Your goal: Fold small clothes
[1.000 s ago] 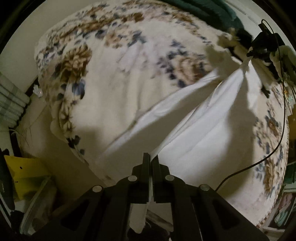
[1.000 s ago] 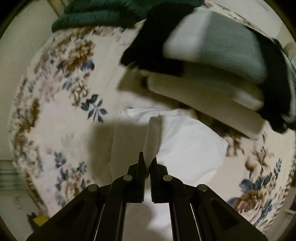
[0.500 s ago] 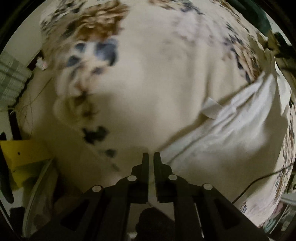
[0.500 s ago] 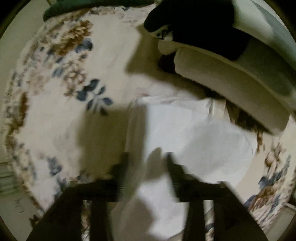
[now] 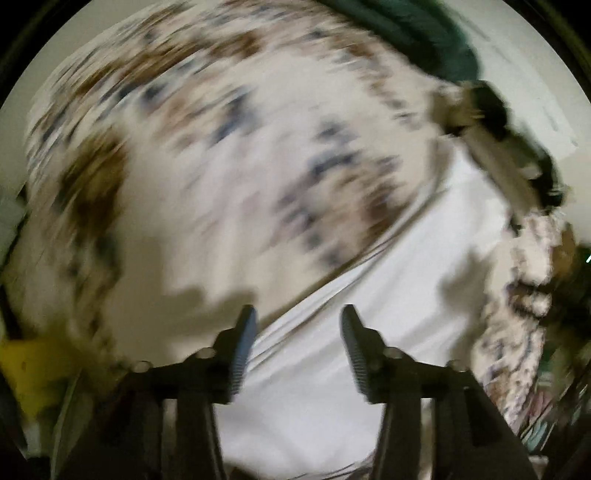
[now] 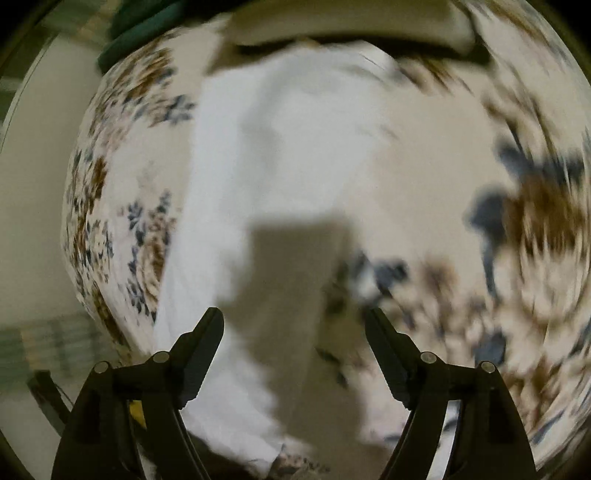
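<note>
On floral blanket (image 5: 229, 206), white garment (image 5: 388, 295) lay flat, smooth, long. Left gripper (image 5: 299, 321), right gripper (image 6: 293, 325): jaws wide apart, holding nothing.

The left hand-held gripper (image 5: 298, 323) is showing black plastic arms with silver screws. Ribbed pads (image 5: 242, 354) are lining its fingers. The right hand-held gripper (image 6: 294, 326) is looking identical.

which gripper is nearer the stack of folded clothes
Right. The right gripper faces the stack across the white cloth; the left gripper sees it far off, upper right.
</note>
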`<action>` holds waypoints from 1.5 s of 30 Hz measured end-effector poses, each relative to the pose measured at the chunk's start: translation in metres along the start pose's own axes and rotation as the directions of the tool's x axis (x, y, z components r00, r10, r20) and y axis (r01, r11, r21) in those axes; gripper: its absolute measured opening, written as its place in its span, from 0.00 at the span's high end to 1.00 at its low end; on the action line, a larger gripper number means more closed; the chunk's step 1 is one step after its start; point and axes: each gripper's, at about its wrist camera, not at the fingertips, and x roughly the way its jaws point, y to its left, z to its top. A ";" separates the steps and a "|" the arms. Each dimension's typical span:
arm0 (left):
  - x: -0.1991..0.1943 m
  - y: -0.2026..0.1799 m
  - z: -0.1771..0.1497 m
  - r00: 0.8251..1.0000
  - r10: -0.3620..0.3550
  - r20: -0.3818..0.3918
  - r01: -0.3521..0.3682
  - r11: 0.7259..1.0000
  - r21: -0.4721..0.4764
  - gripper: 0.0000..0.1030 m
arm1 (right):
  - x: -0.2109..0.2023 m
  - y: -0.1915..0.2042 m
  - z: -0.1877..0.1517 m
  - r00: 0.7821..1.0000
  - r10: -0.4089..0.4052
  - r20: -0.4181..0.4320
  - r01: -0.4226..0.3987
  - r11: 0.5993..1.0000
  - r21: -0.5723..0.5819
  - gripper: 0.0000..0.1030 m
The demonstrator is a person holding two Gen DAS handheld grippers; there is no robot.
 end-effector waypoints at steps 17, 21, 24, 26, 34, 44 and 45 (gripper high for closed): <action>0.181 -0.202 0.201 0.984 -0.150 -0.093 0.174 0.909 0.378 0.76 | 0.002 -0.091 0.131 0.944 0.176 0.280 -0.264 0.911 0.317 0.22; 0.184 -0.207 0.208 0.980 -0.181 -0.079 0.198 0.874 0.443 0.96 | 0.014 -0.089 0.160 0.944 0.136 0.302 -0.240 0.909 0.342 0.74; 0.172 -0.193 0.210 0.968 -0.240 -0.070 0.246 0.863 0.440 0.96 | 0.015 -0.077 0.173 0.943 0.048 0.329 -0.161 0.931 0.327 0.96; 0.174 -0.184 0.215 0.964 -0.255 -0.078 0.264 0.872 0.412 0.96 | 0.012 -0.066 0.181 0.933 0.016 0.360 -0.136 0.941 0.310 0.96; 0.195 -0.164 0.229 0.941 -0.290 -0.176 0.335 0.879 0.339 0.82 | 0.024 -0.050 0.204 0.952 -0.028 0.305 -0.068 0.951 0.301 0.74; 0.219 -0.162 0.243 0.868 -0.419 -0.266 0.486 0.827 0.283 0.36 | 0.041 -0.083 0.190 0.946 0.162 0.280 -0.237 0.937 0.257 0.38; 0.223 -0.169 0.242 0.870 -0.412 -0.270 0.484 0.818 0.310 0.36 | 0.045 -0.083 0.192 0.943 0.178 0.281 -0.252 0.935 0.251 0.38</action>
